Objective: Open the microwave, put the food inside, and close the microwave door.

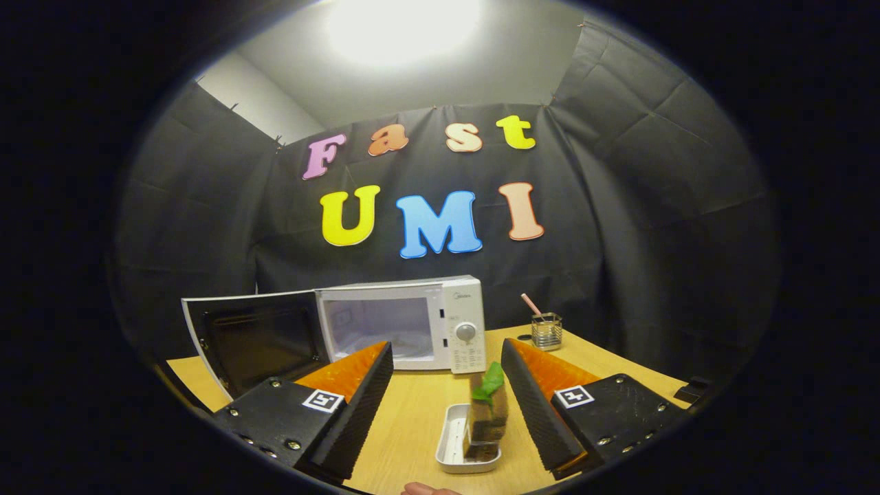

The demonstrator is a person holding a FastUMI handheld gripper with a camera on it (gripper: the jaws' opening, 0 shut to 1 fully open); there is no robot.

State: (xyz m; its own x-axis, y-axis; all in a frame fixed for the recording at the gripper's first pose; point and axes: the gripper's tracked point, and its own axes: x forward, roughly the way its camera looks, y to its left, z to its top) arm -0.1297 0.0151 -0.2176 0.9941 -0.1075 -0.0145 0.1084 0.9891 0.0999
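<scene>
Microwave (pixel 402 323) door (pixel 258 340) already swung open at table's (pixel 405 419) far side — food (pixel 488 405) in its tray (pixel 455 436) between gripper (pixel 447 385) fingers, spread wide and gripping nothing — loading and closing left.

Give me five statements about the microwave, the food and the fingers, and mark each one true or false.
1. The microwave door is shut. False: it is swung wide open to the side.
2. The food sits in a white tray on the table. True.
3. The gripper is clamped on the food. False: its fingers stand wide apart, and the food lies between them, near one finger.
4. A glass holder with a pink stick stands on the table beside the microwave. True.
5. The food is already inside the microwave. False: it is still out on the table, in front of the microwave.
</scene>
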